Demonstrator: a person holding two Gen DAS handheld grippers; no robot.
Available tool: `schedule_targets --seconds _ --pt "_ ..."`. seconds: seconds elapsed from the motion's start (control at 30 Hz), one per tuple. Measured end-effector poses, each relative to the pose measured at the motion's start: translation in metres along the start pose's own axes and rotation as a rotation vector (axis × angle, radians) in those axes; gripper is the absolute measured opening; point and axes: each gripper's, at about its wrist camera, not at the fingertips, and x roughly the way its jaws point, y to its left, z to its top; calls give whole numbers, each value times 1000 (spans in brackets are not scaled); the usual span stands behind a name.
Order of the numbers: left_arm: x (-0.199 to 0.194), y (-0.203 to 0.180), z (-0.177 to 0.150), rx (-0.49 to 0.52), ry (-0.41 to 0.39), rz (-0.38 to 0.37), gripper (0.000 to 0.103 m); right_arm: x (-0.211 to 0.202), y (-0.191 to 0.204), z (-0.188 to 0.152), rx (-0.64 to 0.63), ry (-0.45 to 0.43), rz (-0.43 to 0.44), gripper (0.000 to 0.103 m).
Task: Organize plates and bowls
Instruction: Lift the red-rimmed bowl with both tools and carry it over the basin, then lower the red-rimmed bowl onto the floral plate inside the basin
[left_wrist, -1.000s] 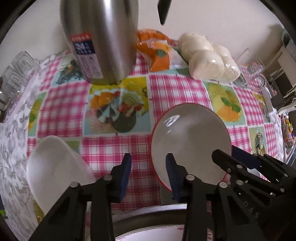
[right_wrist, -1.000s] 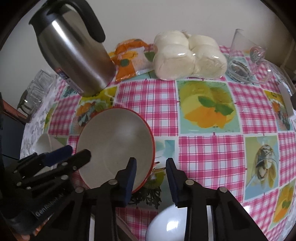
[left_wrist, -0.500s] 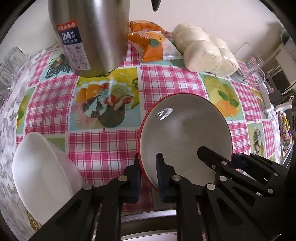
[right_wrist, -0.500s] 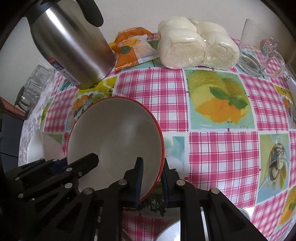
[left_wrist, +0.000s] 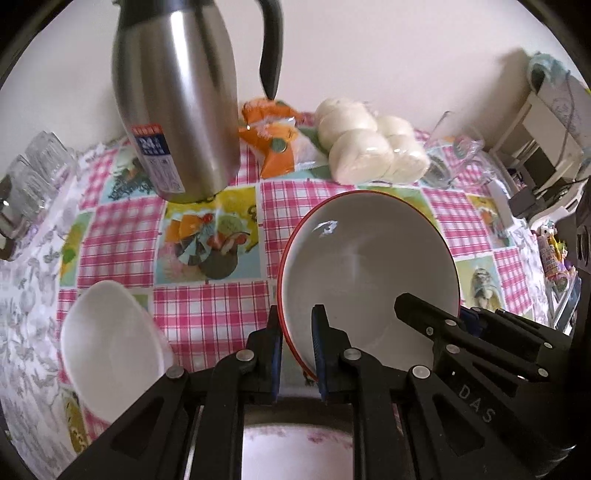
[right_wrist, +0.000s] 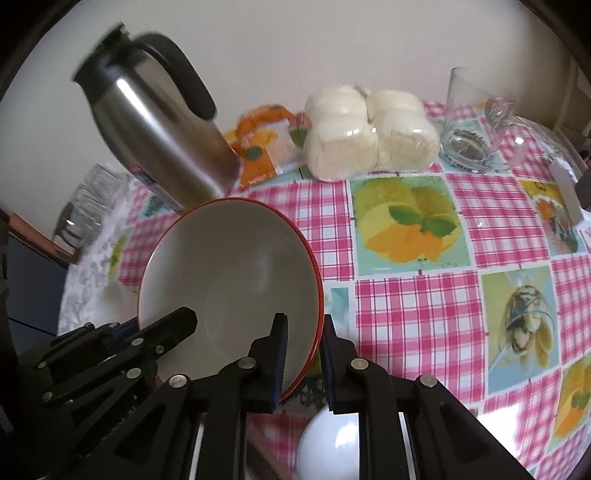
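A red-rimmed bowl (left_wrist: 369, 266) with a pale inside hangs tilted above the checked tablecloth (left_wrist: 207, 310). My left gripper (left_wrist: 297, 332) is shut on its left rim, one blue pad inside and one outside. My right gripper (right_wrist: 303, 332) is shut on the opposite rim of the same bowl (right_wrist: 229, 273). Each view shows the other gripper's black fingers (left_wrist: 424, 317) (right_wrist: 177, 325) reaching over the bowl. A white bowl (left_wrist: 107, 350) stands on the table to the left. Another white bowl (right_wrist: 328, 443) lies below my right gripper. A pink-patterned dish (left_wrist: 295, 454) shows under my left gripper.
A steel thermos jug (left_wrist: 177, 103) stands at the back left, with an orange packet (left_wrist: 277, 147) and wrapped white buns (left_wrist: 369, 151) beside it. A glass mug (right_wrist: 472, 140) is at the back right. Drinking glasses (left_wrist: 33, 173) stand at the far left edge.
Both grippers went from open to shut on the red-rimmed bowl's rim, one on each side. The bowl has since risen off the table with them.
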Motion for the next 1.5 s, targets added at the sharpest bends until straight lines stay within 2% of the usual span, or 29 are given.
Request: schedule_targets --seconds 0.17,0.3,0.67,1.03,1.37,1.5 --pt "-32 -10 -18 30 -55 31 16 -33 1 -18 -1 -46 8 19" --pt "-61 -12 -40 1 -110 26 16 -54 1 -39 11 -81 34 19" --pt "-97 -18 -98 -29 -178 44 16 -90 5 -101 44 -126 88 19" --pt "-87 -2 -153 -111 -176 9 20 -88 5 -153 86 -155 109 19" --pt "-73 18 -160 -160 -139 -11 23 -70 14 -168 77 -137 135 19" --pt "-72 20 -162 -163 -128 12 25 -65 17 -170 78 -126 141 19"
